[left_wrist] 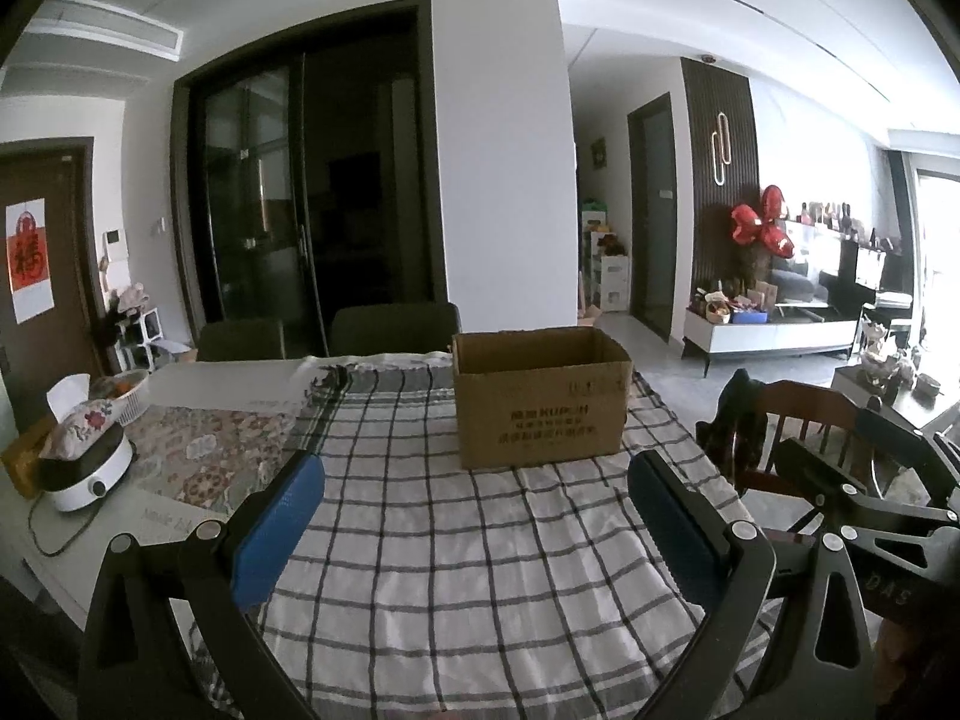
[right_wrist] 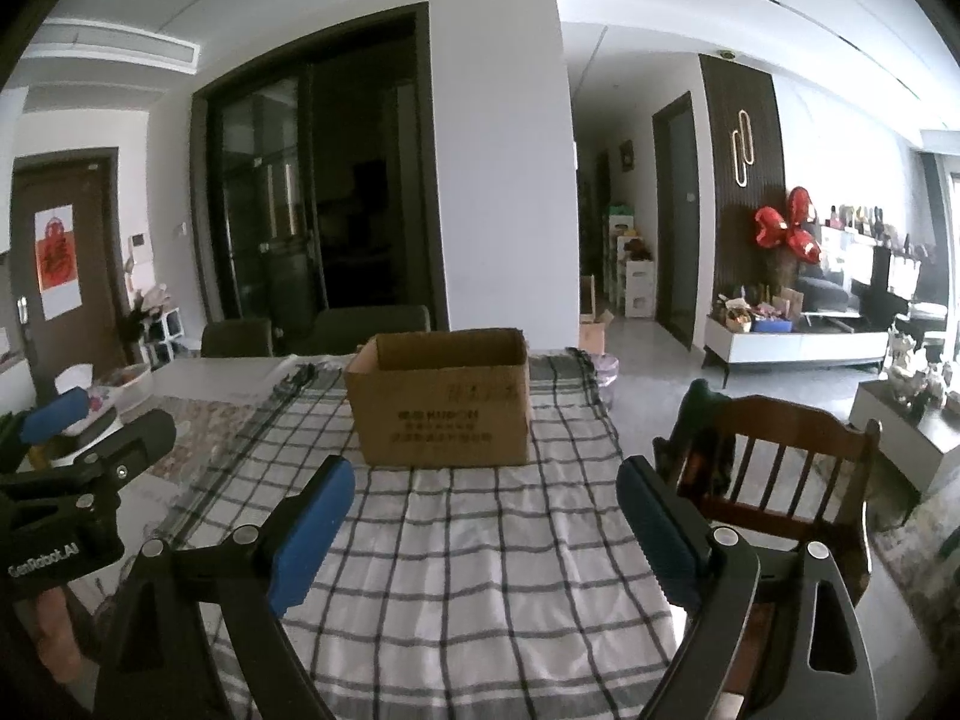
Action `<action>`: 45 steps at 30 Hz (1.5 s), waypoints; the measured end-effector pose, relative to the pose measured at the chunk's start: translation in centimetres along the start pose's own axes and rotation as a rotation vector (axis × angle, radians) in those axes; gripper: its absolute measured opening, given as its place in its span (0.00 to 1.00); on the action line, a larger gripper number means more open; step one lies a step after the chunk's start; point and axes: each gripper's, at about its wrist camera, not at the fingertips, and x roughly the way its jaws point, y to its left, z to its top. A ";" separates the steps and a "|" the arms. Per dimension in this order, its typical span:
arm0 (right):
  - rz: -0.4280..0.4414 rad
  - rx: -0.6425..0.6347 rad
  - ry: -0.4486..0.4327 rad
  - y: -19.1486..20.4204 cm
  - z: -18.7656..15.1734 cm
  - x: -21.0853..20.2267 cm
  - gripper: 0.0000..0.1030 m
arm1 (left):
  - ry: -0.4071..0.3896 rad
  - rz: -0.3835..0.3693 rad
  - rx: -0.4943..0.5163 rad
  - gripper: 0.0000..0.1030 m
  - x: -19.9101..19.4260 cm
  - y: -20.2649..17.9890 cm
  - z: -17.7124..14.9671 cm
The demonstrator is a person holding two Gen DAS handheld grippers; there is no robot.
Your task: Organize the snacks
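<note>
The left gripper and right gripper both hung with jaws spread wide and nothing between them, above the checked cloth. Beyond them an open cardboard box stood upright on that cloth, with a wooden chair beside the table.

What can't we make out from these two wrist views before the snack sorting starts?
- Inside of the cardboard box: both views look at its front wall, so the contents are hidden.
- Snacks: none can be made out on the checked cloth in either view.
- Box print: too blurred to read.
- Basket at the left table edge: contents too small to tell.
- Left tool and right tool: open, holding nothing.
</note>
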 end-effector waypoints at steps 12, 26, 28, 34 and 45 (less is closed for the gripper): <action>0.005 0.003 -0.003 0.2 -0.2 -0.3 0.87 | -0.003 0.005 0.004 1.00 -0.2 0.1 -0.3; 0.012 0.007 -0.009 0.9 -0.2 -1.3 0.87 | -0.007 0.009 0.008 1.00 -0.6 0.3 -0.8; 0.012 0.007 -0.007 0.8 -0.2 -1.3 0.87 | -0.008 0.007 0.007 1.00 -0.6 0.2 -0.9; 0.011 0.007 -0.005 0.8 -0.4 -1.3 0.87 | -0.008 0.007 0.007 1.00 -0.6 0.2 -0.9; 0.012 0.006 -0.007 0.7 -0.5 -1.2 0.87 | -0.009 0.006 0.008 1.00 -0.7 0.1 -0.9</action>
